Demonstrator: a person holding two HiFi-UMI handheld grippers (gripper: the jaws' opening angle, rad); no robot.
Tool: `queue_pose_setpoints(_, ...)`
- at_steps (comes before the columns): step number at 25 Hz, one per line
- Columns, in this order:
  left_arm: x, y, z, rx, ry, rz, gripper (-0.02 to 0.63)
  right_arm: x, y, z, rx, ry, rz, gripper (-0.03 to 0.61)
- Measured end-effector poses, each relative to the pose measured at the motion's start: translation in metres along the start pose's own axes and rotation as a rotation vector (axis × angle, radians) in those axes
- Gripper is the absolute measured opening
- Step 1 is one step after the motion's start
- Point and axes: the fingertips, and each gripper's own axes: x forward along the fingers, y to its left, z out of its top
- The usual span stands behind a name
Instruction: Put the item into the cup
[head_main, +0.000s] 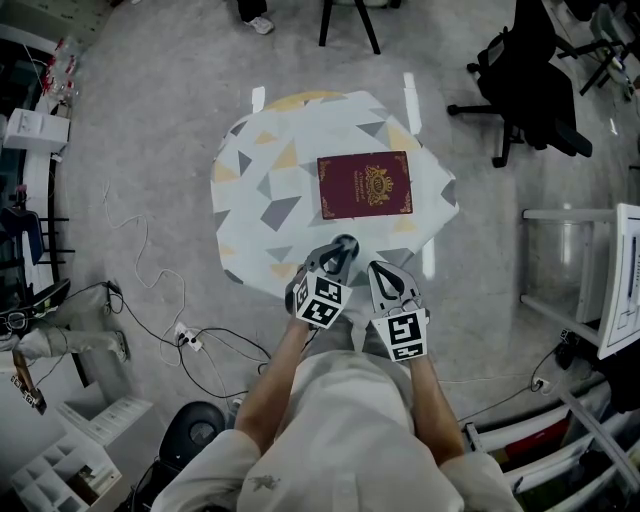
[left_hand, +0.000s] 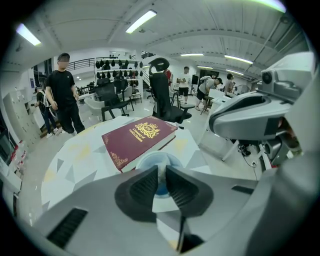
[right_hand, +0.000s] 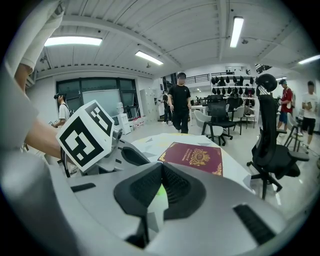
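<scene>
Jaws of the left tool (left_hand: 161, 172) stand slightly apart over the pale round plastic cup (left_hand: 149, 161), just nearside of the maroon gilt-stamped book (left_hand: 138, 138); a blue item (left_hand: 162, 187) seems to lie inside it. The right tool (right_hand: 160, 167), also nearside, is pinched together. Withdrawing carelessly, a jaw could catch the rim and topple the cup.

From here I see my left gripper (head_main: 335, 258) and right gripper (head_main: 388, 272) just nearer me than the maroon book (head_main: 365, 185). Both have grey shells and black ribbed pads (left_hand: 145, 187), each carrying a white cube (head_main: 320, 298) with black square markers. Farther from the book is my pale short-sleeved shirt (head_main: 340, 430).
</scene>
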Motion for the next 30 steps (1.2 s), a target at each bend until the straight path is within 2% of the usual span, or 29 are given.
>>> queue_pose_setpoints(9, -0.005, -0.003, 0.006, -0.007, -0.010, -0.009, 0.127, -0.005, 0.000, 0.003, -0.010, -0.009, -0.003, 0.006)
queue_pose_setpoints(19, -0.019, -0.003, 0.015, -0.028, -0.062, 0.000, 0.140, -0.012, -0.002, 0.013, -0.035, -0.027, -0.017, 0.006)
queue_pose_setpoints(24, -0.044, 0.001, 0.034, -0.050, -0.153, 0.013, 0.140, -0.022, -0.008, 0.031, -0.059, -0.057, -0.038, 0.006)
queue_pose_setpoints(30, -0.083, 0.007, 0.069, -0.070, -0.321, 0.018, 0.114, -0.035, -0.012, 0.057, -0.083, -0.108, -0.069, 0.006)
